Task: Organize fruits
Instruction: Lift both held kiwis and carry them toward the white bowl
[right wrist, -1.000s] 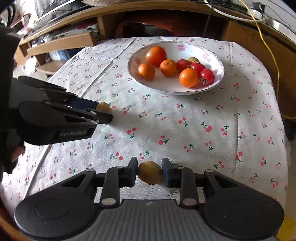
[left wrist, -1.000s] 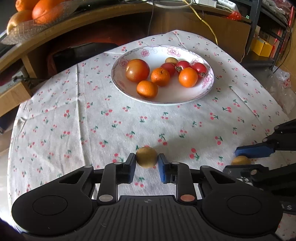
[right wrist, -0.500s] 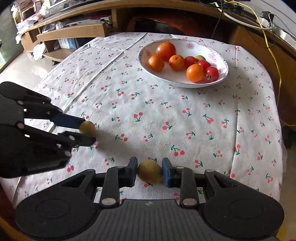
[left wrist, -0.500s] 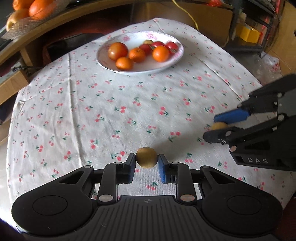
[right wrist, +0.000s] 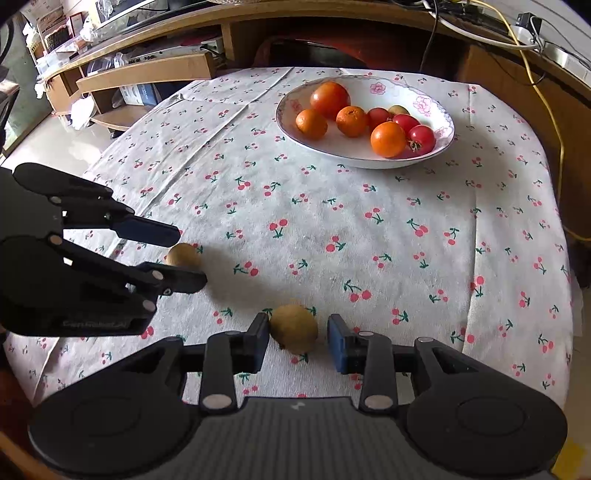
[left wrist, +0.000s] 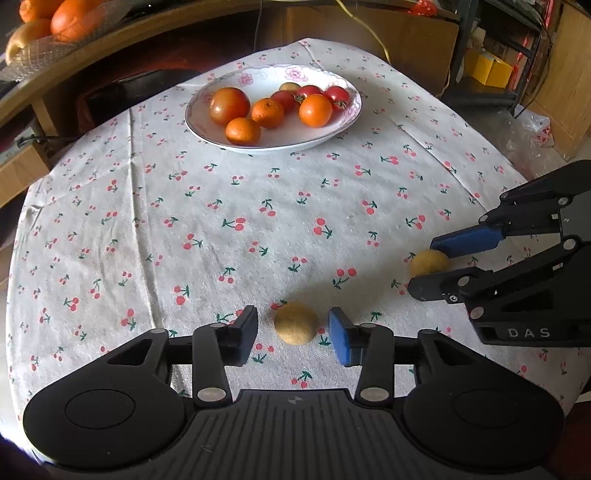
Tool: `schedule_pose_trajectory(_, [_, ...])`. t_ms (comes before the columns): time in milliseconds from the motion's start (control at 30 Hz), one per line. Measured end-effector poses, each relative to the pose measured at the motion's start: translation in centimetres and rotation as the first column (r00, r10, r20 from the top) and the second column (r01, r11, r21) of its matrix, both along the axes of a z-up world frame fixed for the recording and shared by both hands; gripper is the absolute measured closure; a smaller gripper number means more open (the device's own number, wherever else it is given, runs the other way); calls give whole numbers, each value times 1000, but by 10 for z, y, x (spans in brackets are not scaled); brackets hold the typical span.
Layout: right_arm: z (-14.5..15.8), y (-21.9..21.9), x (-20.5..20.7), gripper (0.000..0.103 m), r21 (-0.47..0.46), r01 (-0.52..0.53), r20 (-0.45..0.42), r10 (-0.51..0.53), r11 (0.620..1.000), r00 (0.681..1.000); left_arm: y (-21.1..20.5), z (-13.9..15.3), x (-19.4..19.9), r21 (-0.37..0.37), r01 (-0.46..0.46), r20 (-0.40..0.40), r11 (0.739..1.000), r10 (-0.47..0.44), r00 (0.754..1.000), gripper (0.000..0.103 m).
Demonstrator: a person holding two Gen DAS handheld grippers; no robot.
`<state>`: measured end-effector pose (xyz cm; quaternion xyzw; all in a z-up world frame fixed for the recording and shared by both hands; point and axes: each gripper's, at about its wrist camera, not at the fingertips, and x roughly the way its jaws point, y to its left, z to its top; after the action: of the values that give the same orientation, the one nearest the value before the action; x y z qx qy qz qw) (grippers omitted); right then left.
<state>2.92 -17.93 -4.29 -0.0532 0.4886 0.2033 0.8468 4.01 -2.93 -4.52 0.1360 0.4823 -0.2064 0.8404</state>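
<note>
A: Fruits: where does each one lie? Start with the largest item.

B: A table under a cherry-print cloth carries everything. A white plate stands at its far side, well apart from both grippers. It holds a large tomato, three oranges, several small red tomatoes and one pale fruit, mostly hidden behind them. Its kind cannot be determined.

A: Left gripper?

B: The left gripper has its jaws apart. A small brown fruit rests on the cloth between the pads, with a clear gap on each side. Nothing is gripped.

A: Right gripper?

B: The right gripper is likewise spread. A second brown fruit sits on the cloth between its pads. It lies just beside the left-hand pad, with a gap on the other side; contact there cannot be confirmed. From the left wrist view, one black finger covers the lower edge of this fruit.

A: Anything cut off?

B: A bowl of oranges on the shelf behind the table is cropped by the frame edge. The hands holding the grippers are out of view.
</note>
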Motion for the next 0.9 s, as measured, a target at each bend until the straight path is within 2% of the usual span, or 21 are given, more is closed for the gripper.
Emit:
schedule_pose_trajectory(200, [0, 2, -1, 68, -12, 5, -3, -5, 1000, 1000, 1, -4, 2, 3, -6, -19, 1000, 6, 1000, 48])
schedule_pose_trajectory(300, [1, 0, -2, 69, -3, 23, -16, -23, 1000, 1000, 4, -3, 3, -3, -21, -34, 1000, 21, 999, 55])
schedule_pose_trajectory(333, [1, 0, -2, 73, -5, 20, -17, -20, 1000, 1000, 4, -2, 2, -2, -22, -37, 1000, 22, 999, 58])
schedule_pose_trajectory(400, [1, 4, -5, 74, -26, 9, -6, -9, 1000, 1000, 4, -3, 1, 1, -22, -38, 1000, 22, 999, 59])
schedule_pose_trajectory(500, [1, 4, -5, 74, -30, 7, -5, -7, 1000, 1000, 2, -1, 4, -9, -28, -43, 1000, 27, 999, 70])
schedule_pose_trajectory(900, [11, 5, 5, 74, -5, 40, -2, -40, 999, 999, -11, 9, 6, -3, -11, -31, 1000, 10, 999, 70])
